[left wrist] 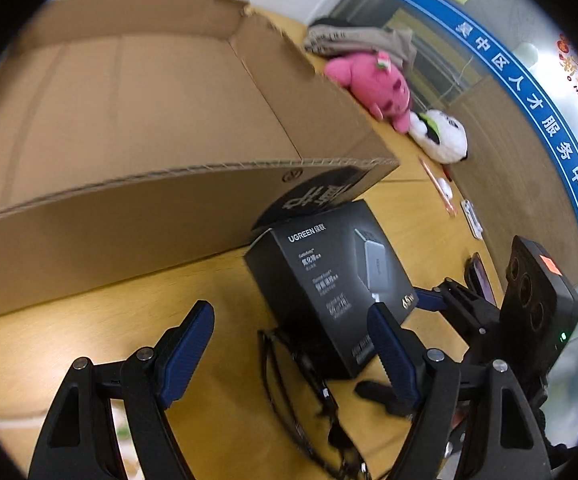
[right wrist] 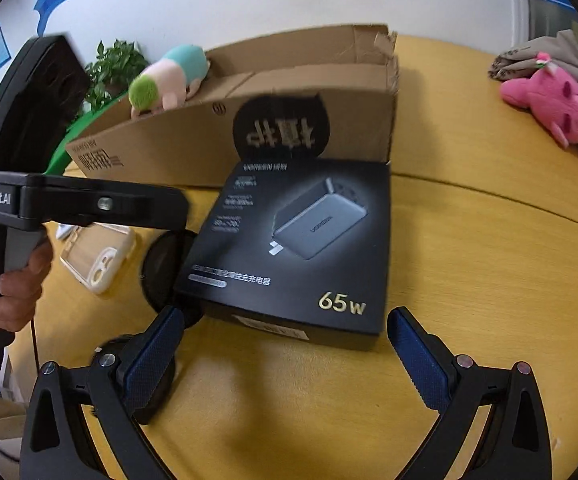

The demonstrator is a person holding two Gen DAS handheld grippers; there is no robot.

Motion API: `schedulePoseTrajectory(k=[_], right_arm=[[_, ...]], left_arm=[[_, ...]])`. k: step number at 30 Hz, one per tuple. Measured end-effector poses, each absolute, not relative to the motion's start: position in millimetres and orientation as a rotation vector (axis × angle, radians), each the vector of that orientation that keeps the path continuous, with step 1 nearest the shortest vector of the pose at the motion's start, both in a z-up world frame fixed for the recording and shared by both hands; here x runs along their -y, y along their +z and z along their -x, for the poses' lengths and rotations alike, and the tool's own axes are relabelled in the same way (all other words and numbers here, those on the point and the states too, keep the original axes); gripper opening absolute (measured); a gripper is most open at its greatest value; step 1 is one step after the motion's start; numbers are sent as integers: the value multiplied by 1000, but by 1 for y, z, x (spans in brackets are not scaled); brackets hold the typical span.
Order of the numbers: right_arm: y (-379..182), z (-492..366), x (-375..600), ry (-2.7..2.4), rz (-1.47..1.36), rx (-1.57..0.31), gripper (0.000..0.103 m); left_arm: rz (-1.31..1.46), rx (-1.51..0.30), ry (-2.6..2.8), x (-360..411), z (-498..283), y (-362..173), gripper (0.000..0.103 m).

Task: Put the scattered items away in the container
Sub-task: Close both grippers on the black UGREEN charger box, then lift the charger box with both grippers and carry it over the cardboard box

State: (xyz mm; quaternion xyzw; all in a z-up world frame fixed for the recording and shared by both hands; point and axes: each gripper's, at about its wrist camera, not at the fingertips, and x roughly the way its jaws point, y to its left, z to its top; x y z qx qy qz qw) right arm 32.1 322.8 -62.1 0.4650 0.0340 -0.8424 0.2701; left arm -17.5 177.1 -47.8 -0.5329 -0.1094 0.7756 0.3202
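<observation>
With my right gripper (right wrist: pixel 285 344) and left gripper (left wrist: pixel 289 344) both wide and empty, I should straddle the black charger box (right wrist: pixel 301 248), lying on the table (right wrist: pixel 489 300) against the cardboard container's (right wrist: pixel 193 148) near wall, squarely before closing.

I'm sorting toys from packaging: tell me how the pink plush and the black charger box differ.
The pink plush is soft, rounded and bright; the black charger box is flat, hard-edged and printed. The plush lies far off near folded cloth; the box sits against the cardboard container. Both rest on the yellow table.
</observation>
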Motion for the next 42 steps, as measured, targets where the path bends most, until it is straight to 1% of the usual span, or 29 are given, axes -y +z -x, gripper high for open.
schedulePoseTrajectory(k=[3, 5, 7, 11, 14, 18, 21, 34, 39, 42], right_arm=[[-67, -28, -318, -2259, -1258, -99, 103], [-70, -26, -315, -2255, -1255, -87, 103], [-72, -26, -311, -2262, -1243, -89, 103], [-74, -33, -302, -2313, -1227, -121, 103], [-74, -44, -294, -2365, -1223, -180, 100], [-71, -57, -291, -2406, -1208, -169, 97], [-62, -67, -286, -2441, -1170, -188, 96], [18, -88, -260, -2560, -898, -320, 96], [47, -80, -246, -2560, -809, -351, 96], [70, -68, -238, -2548, -767, -334, 96]], left_arm=[[1414, 337, 1997, -183, 26, -59, 78], [1402, 330, 1989, -188, 26, -58, 78], [1390, 318, 1976, -191, 24, -58, 73], [1363, 306, 1957, -191, 14, -60, 71], [1359, 334, 1966, -185, 7, -60, 69], [1324, 303, 1999, -183, -6, -52, 65], [1281, 304, 2024, -181, -16, -39, 65], [1035, 254, 2199, -159, -37, 45, 65], [952, 265, 2246, -143, -30, 77, 65], [905, 263, 2277, -134, -23, 96, 65]])
